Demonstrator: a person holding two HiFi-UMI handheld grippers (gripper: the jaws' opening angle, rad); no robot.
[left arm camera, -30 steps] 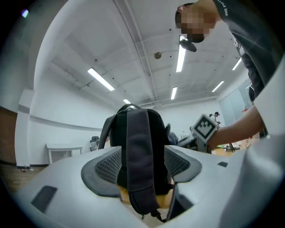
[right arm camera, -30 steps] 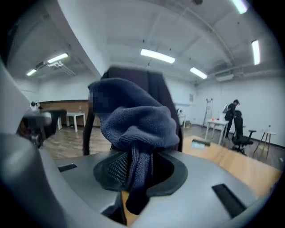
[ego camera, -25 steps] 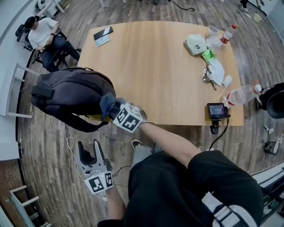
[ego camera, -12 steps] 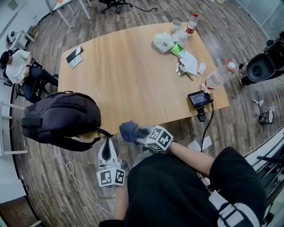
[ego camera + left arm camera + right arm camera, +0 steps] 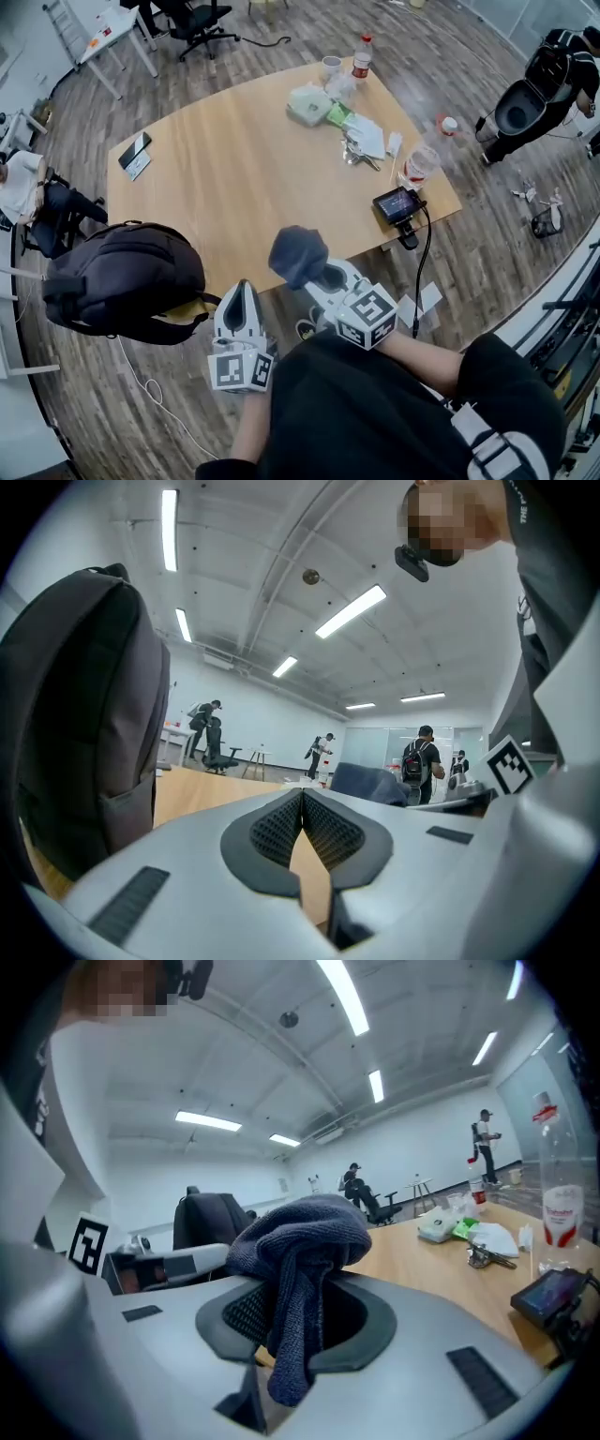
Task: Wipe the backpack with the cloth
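Down by the near edge of the wooden table (image 5: pixel 234 178), I hold my two grippers side by side. My right gripper (image 5: pixel 319 278) has its jaws pinched on the dark blue cloth (image 5: pixel 298 253). It bunches up above them, and one end hangs down. My left gripper (image 5: pixel 242 291) has its jaws pressed together with nothing between them. The black backpack (image 5: pixel 122 281) is just to its left, beside the table's corner. I cannot see inside it. Far across the table stand a clear cup (image 5: pixel 329 67) and a bottle (image 5: pixel 361 58) with a red cap. Another clear bottle (image 5: pixel 419 165) lies near the right edge. I cannot tell what is in them.
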